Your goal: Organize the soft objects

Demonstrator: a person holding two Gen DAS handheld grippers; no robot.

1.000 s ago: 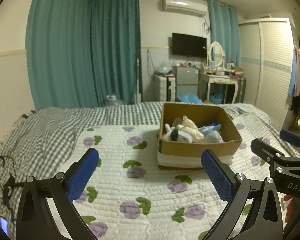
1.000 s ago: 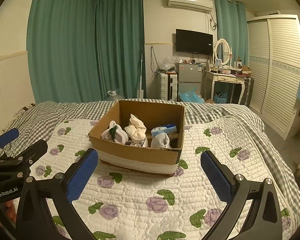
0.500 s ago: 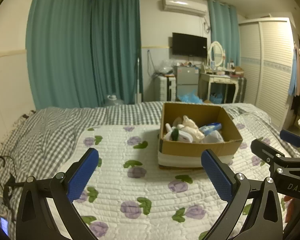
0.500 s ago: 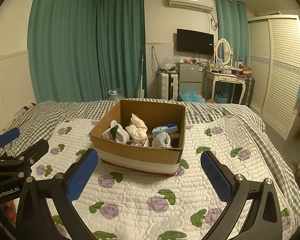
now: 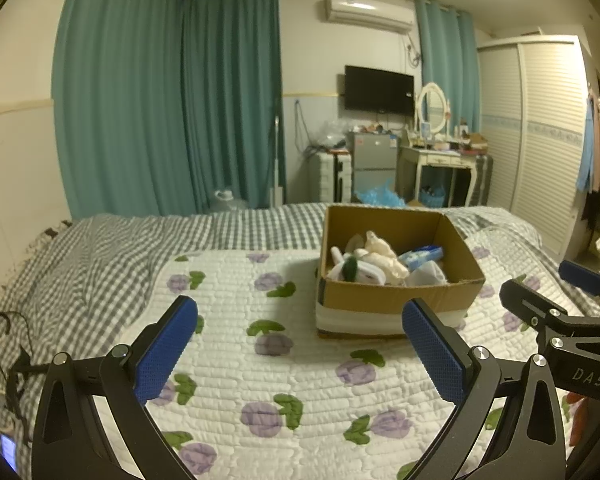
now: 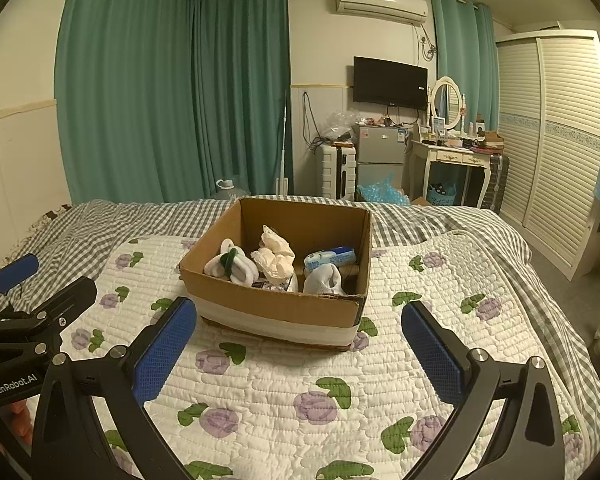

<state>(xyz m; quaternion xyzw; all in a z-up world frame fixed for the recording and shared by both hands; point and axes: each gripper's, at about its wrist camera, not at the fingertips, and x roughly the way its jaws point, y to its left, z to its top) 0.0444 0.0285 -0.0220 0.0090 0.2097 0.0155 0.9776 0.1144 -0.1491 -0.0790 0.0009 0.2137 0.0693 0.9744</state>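
Here, L to R: left tongs (image 5: 300, 344) wide, nothing held, over bare quilt (image 5: 236, 312) w/ open room to its left edge, where checked sheet (image 5: 100, 248) begins; cardboard box (image 6: 276, 312) sits mid-bed on the quilt, soft items (image 6: 256, 264) piled inside, apart from both tongs; right tongs (image 6: 299, 344) wide too, empty, just short of box's near wall. Left view alone shows black cables (image 5: 4, 344) at bed's left edge; right view shows quilt's right border + sheet dropping off toward wardrobe (image 6: 556, 136).
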